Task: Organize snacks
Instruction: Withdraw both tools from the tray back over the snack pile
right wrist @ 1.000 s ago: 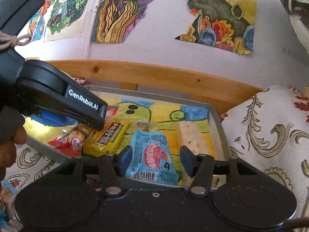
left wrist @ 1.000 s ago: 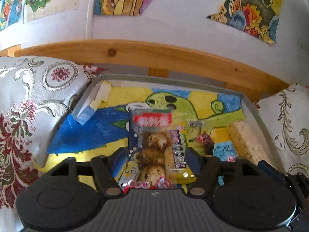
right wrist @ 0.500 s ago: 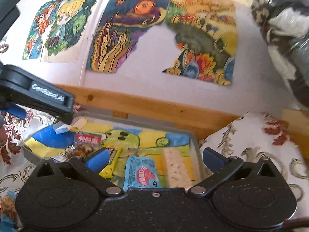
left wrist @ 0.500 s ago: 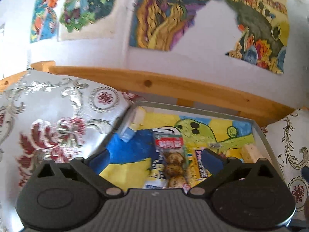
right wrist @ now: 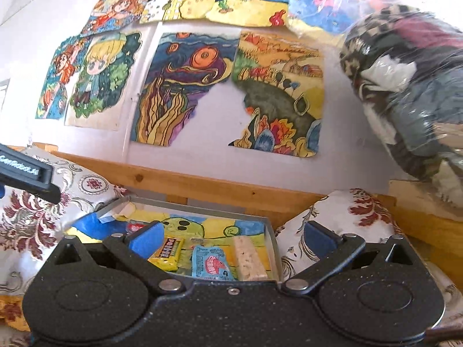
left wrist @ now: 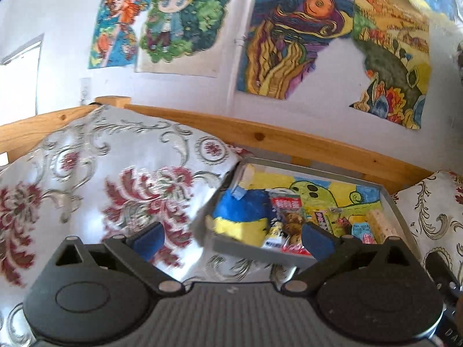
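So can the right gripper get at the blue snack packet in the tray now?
Probably yes: the right gripper is open, and the blue snack packet lies uncovered in the tray between its fingers.

Bright daylight, strong fisheye warping at edges, motion blur across both views.

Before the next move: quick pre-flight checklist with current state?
1. Left gripper open and empty: ok.
2. Right gripper open and empty: ok.
3. Snacks lie inside the gray tray: ok; yellow candy pack, blue packet and rice bar lie side by side.
4. Mushroom snack bag fully in tray: cannot tell; the left finger hides its lower end.
5. Tray seated level between the cushions: cannot tell; fisheye distortion.
6. Any snacks outside the tray: cannot tell; none in view.
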Tool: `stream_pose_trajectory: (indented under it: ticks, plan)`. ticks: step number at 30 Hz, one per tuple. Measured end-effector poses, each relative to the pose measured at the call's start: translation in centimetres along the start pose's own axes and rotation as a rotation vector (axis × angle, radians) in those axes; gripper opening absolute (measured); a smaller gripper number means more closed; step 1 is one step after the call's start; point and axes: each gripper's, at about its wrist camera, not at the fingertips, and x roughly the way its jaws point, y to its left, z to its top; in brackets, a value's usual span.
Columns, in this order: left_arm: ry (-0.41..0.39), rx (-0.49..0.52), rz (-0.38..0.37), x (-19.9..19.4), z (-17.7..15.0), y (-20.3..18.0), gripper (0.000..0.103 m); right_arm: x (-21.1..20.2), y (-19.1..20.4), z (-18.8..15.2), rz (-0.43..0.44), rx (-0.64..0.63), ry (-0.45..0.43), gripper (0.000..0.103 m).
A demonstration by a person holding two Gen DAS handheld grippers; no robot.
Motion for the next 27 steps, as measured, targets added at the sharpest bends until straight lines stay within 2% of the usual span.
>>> stream_pose_trajectory:
  ticks: [14, 24, 27]
  plan:
    - [0.035, 0.051, 0.016, -6.3, -3.5, 5.2, 0.102, -8.6, 0.4, 0.2, -0.042, 0.045, 0.007, 0.102]
    - [0.098, 0.159, -0.011, -9.5, -6.0, 7.0, 0.102, -13.4, 1.2, -0.5, -0.061, 0.053, 0.058, 0.102]
    - [0.12, 0.157, -0.045, -10.3, -6.0, 7.8, 0.102, -14.5, 1.7, -0.6, -0.055, 0.056, 0.08, 0.102]
